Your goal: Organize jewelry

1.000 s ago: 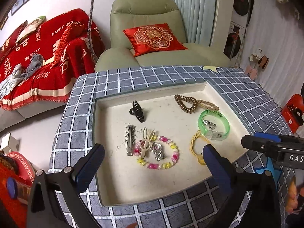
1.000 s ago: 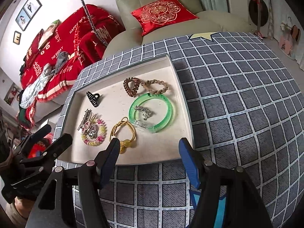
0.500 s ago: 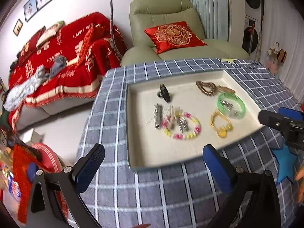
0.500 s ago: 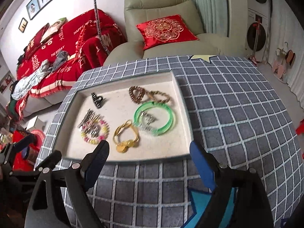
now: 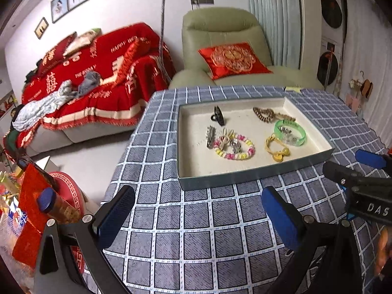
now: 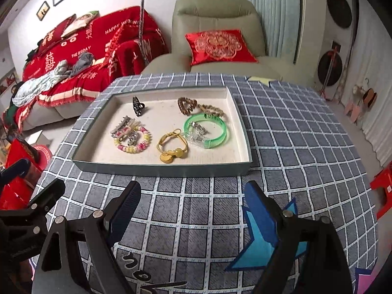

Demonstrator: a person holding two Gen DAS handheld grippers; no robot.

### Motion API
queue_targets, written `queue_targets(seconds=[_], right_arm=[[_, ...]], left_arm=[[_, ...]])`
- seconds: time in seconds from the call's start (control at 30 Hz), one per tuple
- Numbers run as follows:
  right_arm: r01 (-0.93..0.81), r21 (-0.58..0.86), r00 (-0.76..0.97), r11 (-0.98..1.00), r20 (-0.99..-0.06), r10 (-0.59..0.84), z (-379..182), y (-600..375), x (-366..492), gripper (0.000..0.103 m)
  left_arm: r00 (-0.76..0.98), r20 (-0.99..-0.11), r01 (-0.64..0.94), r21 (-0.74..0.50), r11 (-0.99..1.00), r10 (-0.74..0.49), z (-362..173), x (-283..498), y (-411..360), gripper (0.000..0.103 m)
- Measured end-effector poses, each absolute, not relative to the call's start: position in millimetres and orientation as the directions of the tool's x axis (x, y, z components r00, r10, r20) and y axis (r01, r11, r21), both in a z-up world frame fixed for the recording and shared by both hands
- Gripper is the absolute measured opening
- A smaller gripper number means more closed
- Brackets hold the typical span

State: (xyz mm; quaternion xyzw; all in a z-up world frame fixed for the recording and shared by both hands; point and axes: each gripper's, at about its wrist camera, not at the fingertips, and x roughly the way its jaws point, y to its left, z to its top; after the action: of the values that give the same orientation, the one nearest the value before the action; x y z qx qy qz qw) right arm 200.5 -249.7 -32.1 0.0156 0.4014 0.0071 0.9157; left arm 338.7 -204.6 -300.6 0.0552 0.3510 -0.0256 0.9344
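I am looking at a shallow tray with a cream lining, sitting on a table covered by a grey checked cloth. All the jewelry is lying inside the tray. A black hair claw is resting near the tray's far left corner. A brown coiled hair tie is lying near the far right corner, touching a tan braided band just beside it. A green bangle is sitting toward the tray's right edge, with small silver pieces lying inside its ring. A yellow cord bracelet with round charms is resting near the front edge, just left of the bangle. A pink and yellow bead bracelet is lying toward the left edge, with silver and beige hair clips overlapping it.

I am holding both tools above the cloth, in front of the tray's near edge and apart from it. The right gripper is hanging with its blue-padded fingers spread wide, grasping nothing. The left gripper is hovering near the tray's front left corner, also spread wide and carrying nothing.

A blue star patch is showing on the cloth beneath the right tool. Beyond the table's far edge, a pale green armchair is holding a red cushion, and a sofa under a red throw is standing to its left.
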Motion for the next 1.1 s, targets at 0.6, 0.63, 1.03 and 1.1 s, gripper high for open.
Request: queue_targets(seconds=[0.6,0.63,1.03,1.1], right_arm=[[0.030,0.016,0.735,0.999,-0.678,-0.012,-24.8,-249.3,168.5,0.089],[0.033,0.015,0.736,0.999,-0.677,-0.014,-25.3,-249.4,167.8,0.089],[0.037,0.000,0.744,0.999,-0.667,-0.028,-27.4,-246.9,164.9,0.089],[0.038,0.001,0.744,0.999,-0.668,-0.027,-27.5,-247.5,164.9,0.089]], left_arm=[[0.777,-0.629,0.058,0.019,0.998,-0.033,-298.3,314.9,-205.1,0.103],[0.777,-0.629,0.057,0.020,0.998,-0.031,-299.2,314.9,-205.9,0.103],[0.775,-0.632,0.054,0.034,0.998,-0.020,-305.3,314.6,-208.3,0.103],[0.774,-0.633,0.056,0.029,0.998,-0.025,-305.4,314.3,-208.2,0.103]])
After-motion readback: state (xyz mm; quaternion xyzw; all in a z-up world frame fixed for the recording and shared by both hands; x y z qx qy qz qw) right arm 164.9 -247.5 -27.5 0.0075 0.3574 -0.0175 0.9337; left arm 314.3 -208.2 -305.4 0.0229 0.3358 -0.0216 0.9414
